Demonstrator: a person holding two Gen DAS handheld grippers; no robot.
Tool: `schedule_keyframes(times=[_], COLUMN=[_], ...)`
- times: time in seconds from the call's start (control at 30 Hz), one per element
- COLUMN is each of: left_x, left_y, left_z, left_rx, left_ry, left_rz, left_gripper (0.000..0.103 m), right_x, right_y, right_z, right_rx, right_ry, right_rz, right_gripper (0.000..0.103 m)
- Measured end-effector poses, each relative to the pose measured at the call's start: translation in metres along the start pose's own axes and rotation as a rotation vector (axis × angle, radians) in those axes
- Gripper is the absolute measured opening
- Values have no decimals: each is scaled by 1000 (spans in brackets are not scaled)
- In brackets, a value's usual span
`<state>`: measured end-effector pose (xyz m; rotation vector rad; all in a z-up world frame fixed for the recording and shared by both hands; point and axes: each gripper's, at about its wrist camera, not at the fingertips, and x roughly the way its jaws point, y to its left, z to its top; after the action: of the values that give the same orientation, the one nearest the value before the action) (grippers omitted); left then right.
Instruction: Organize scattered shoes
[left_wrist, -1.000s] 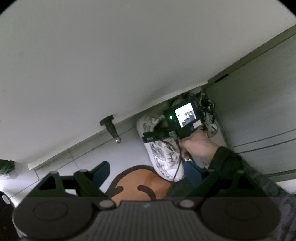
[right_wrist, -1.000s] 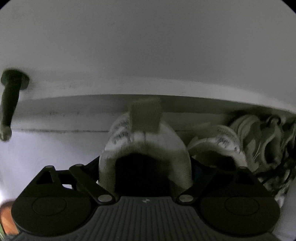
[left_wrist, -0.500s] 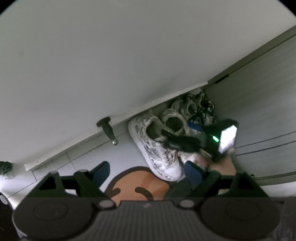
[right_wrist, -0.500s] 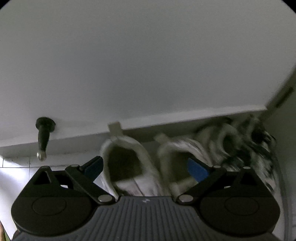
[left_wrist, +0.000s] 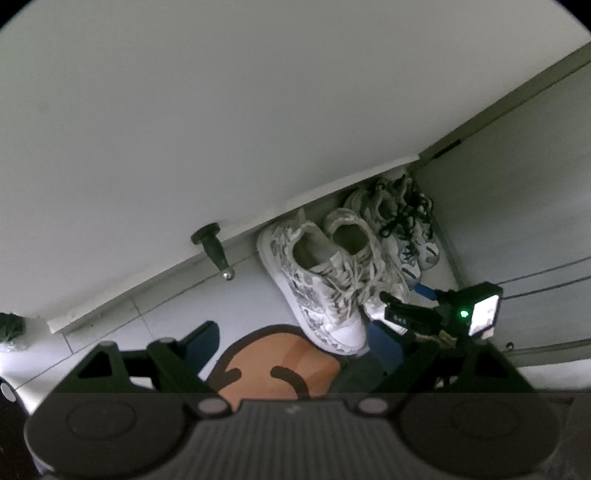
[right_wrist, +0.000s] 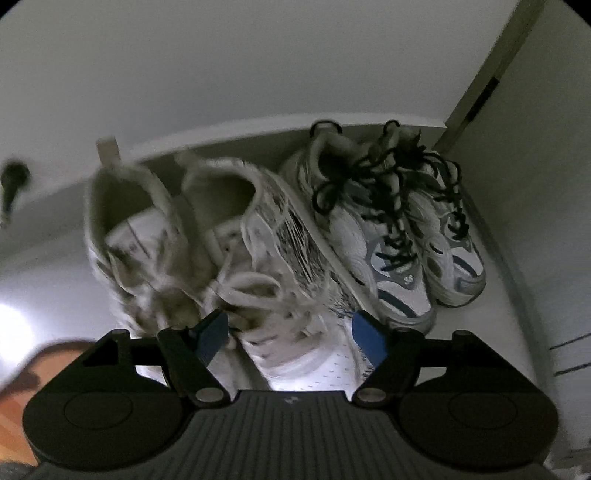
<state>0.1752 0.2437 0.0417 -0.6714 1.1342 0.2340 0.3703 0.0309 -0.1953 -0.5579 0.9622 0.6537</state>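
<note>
The right gripper (right_wrist: 290, 334), with black arms and blue finger pads, hung just above the toe end of the nearer white low-top sneaker with a grey camouflage print (right_wrist: 280, 258); its jaws were closing, the toe lay below the gap between them, and whether the pads touched it could not be told. The left gripper (left_wrist: 291, 339) stood wide with nothing between its fingers, back from the shoes and over an orange floor mat with black curved lines (left_wrist: 277, 365). Four shoes stood in a row with heels against the white baseboard (left_wrist: 147, 295): two camouflage sneakers, the second (right_wrist: 122, 236) beside the first, and two white-and-grey running shoes with black laces (right_wrist: 402, 229) in the corner by a grey cabinet door (right_wrist: 535, 184). The floor was pale tile (left_wrist: 166, 317). One black door stopper (left_wrist: 214, 247) stuck out of the wall.
</note>
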Motion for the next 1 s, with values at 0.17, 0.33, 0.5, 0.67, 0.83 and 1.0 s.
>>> schedule_keyframes(times=[0.17,0.33,0.5,0.67,0.83,1.0], left_x=[0,0,-4,-5,-6,-6], left_y=[-1,5,13,16,20,16], left_z=[-1,-3,0,1,4,5], left_rx=[9,5,-20,-16,-23,-4], left_ry=[6,19,10,21,21,27], left_rz=[7,20,19,11,6,-7], left_gripper=[89,89,89,89,89,89], right_x=[19,42,63,75,75,73], right_y=[6,23,27,32,25,-1], right_z=[-2,0,4,7,10,20], right_rx=[-91,-268,-335,-386,-374,-231], right_ry=[45,76,92,90,98,142], right_rz=[-7,-31,-71,-91,-52,135], right_gripper=[93,96,102,103,100,95])
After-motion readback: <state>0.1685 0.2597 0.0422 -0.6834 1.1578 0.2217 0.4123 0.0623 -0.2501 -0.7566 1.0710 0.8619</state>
